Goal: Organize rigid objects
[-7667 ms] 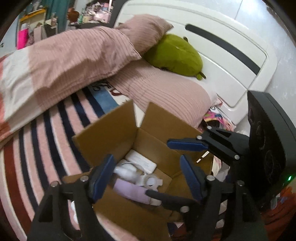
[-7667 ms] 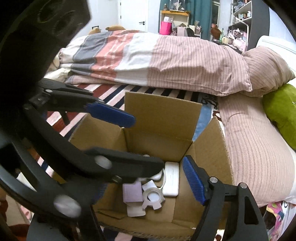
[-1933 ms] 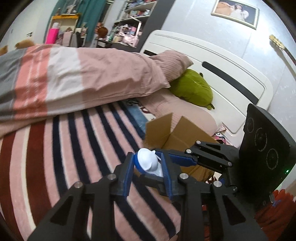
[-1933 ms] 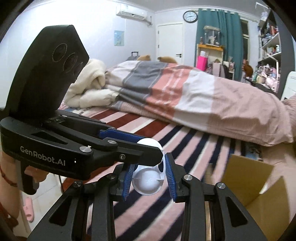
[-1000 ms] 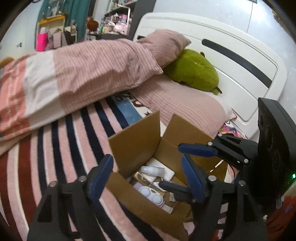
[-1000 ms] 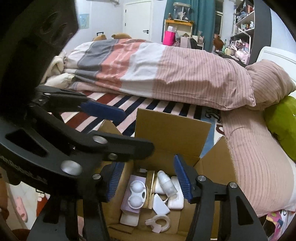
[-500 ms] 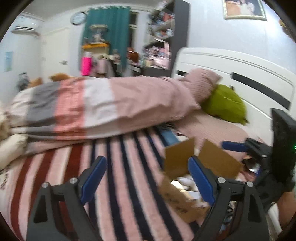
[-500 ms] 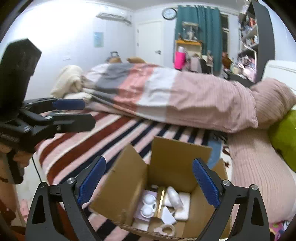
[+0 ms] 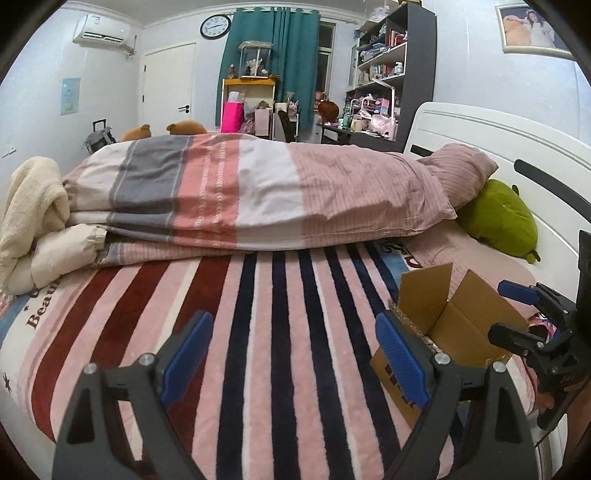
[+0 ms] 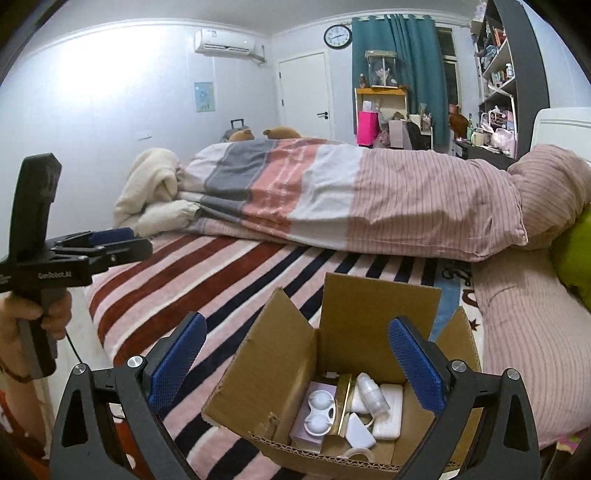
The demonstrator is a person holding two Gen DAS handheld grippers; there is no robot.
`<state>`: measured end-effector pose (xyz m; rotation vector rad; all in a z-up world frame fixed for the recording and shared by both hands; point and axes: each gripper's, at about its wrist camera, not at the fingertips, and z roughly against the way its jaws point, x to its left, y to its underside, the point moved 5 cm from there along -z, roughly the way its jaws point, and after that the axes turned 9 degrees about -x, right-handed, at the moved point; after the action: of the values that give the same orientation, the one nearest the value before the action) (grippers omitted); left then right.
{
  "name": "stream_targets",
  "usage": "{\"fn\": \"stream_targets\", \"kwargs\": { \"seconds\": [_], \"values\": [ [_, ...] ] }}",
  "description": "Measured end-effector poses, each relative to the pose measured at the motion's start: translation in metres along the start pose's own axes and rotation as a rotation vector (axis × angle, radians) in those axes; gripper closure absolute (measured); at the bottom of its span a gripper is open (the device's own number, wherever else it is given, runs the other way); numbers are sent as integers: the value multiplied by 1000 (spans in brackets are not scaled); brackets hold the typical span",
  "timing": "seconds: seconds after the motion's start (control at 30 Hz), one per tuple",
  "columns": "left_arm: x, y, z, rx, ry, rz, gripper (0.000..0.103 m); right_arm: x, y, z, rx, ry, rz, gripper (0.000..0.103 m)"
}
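Surface: I saw a bed (image 9: 280,332) under a pink sheet with dark red and navy stripes. A rolled striped duvet (image 9: 258,192) lay across its far side, and a cream blanket (image 10: 151,188) was bunched at the foot end.
Room: bedroom. Teal curtain (image 9: 273,55), wall clock (image 10: 337,36), air conditioner (image 10: 225,46) and white door (image 10: 304,92) were on the far walls. A green plush (image 9: 496,219) lay by the white headboard (image 9: 480,147).
Box: an open cardboard box (image 10: 354,325) sat on the bed near the pillow end, flaps up.
Contents: small white rigid items lay packed in the bottom. I made out a twin-dome lens case (image 10: 319,411), a small bottle (image 10: 373,397), a flat white case (image 10: 388,413) and a gold strip (image 10: 341,406) between them. A white ring (image 10: 356,452) lay at the near edge, partly hidden.
Left claw (image 9: 291,358): fingers wide apart, nothing between them. It hung level over the striped sheet, well left of the box.
Right claw (image 10: 295,363): spread wide too, empty. It was tilted down over the box, blue pads (image 10: 415,365) above either side.
Hand: the person's left hand (image 10: 35,314) gripped the left handle at the frame's edge.
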<state>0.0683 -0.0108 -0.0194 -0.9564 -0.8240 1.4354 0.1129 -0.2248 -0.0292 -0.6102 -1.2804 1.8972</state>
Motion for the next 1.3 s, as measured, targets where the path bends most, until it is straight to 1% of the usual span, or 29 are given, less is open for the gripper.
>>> {"fn": "stream_targets", "kwargs": {
  "seconds": [0.37, 0.63, 0.73, 1.3],
  "values": [
    [4, -1, -4, 14, -32, -15, 15, 5, -3, -2, -9, 3, 15, 4],
    [6, -2, -5, 13, -39, -23, 15, 4, -4, -2, -9, 1, 6, 4],
    [9, -2, -5, 9, -62, -39, 15, 4, -4, -3, -9, 1, 4, 4],
    [9, -5, -1, -2, -52, -52, 15, 15, -2, -2, -10, 37, -39, 4]
  ]
}}
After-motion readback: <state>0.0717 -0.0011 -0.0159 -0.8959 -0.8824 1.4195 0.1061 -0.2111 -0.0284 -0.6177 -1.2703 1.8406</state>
